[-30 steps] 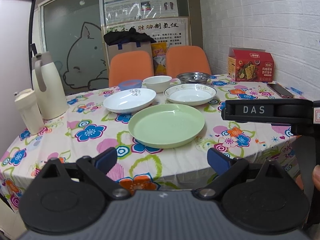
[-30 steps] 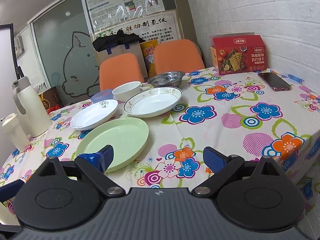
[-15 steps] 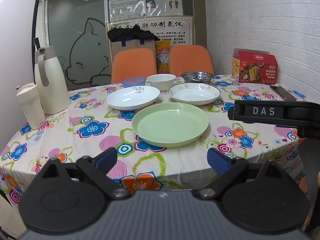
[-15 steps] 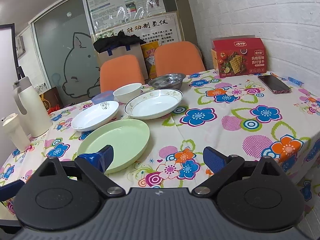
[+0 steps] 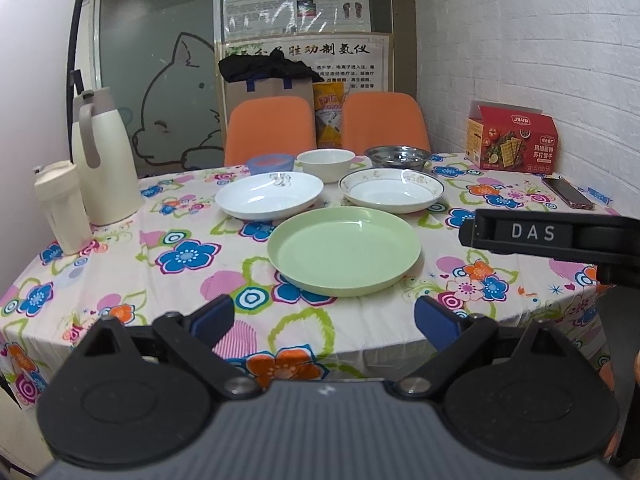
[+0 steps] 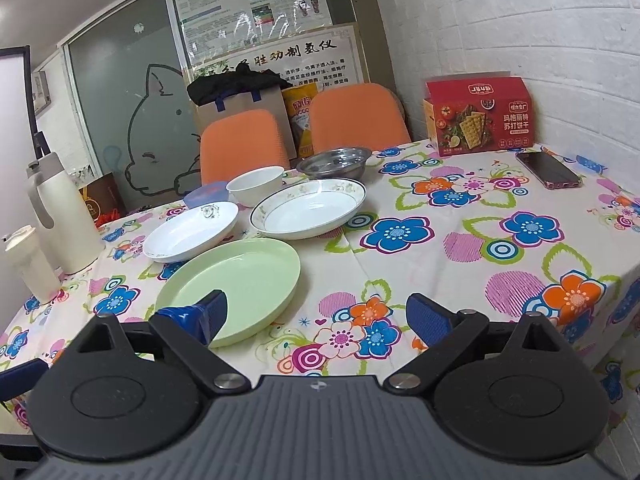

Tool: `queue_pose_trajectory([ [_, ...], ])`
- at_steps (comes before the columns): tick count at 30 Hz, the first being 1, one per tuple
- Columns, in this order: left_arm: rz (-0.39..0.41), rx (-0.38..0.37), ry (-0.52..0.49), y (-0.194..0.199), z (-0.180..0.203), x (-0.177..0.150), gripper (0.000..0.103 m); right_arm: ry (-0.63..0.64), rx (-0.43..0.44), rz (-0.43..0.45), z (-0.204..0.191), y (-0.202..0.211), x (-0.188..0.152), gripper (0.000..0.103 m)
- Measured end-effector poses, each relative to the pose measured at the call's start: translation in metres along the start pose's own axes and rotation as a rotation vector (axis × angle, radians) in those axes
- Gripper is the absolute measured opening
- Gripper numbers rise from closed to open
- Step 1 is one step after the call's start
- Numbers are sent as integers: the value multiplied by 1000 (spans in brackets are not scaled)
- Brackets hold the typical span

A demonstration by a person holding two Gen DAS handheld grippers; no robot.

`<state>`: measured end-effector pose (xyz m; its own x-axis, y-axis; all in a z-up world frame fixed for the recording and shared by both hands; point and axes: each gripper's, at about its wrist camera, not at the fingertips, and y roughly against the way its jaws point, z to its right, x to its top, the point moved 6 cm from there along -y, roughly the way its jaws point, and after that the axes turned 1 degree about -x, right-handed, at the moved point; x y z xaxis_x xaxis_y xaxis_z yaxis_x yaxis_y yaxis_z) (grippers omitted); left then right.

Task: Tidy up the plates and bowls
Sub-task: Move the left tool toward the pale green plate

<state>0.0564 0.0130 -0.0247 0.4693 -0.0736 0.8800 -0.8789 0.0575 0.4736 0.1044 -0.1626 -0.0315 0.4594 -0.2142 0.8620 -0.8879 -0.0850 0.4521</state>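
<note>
left gripper point(image 5: 324, 318): held wide, empty, before bench point(image 5: 120, 280)
right gripper point(image 6: 316, 318): held wide, empty
green plate point(image 5: 344, 254): nearest, untouched

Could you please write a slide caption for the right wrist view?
Open right gripper hovers before a green plate, two white plates and bowls on a floral tablecloth.

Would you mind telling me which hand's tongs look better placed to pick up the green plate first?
Probably the left. The left tongs face the green plate squarely, open, with its near rim centred between the tips. The right tongs, also open, see the plate off toward their left tip, so they would need to shift sideways.
</note>
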Motion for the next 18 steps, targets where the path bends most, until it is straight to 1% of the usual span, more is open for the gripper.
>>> queue_pose_trajectory([
  [4, -29, 11, 18, -15, -3, 1, 96, 11, 5, -15, 0, -6, -3, 84],
  [8, -65, 20, 39, -29, -10, 0, 96, 9, -16, -32, 7, -17, -5, 84],
  [11, -74, 21, 56, -34, -15, 0, 96, -13, -31, -43, 16, -24, -6, 84],
  [18, -80, 26, 67, -40, -18, 4, 96, -30, -21, -66, 22, -35, -10, 84],
])
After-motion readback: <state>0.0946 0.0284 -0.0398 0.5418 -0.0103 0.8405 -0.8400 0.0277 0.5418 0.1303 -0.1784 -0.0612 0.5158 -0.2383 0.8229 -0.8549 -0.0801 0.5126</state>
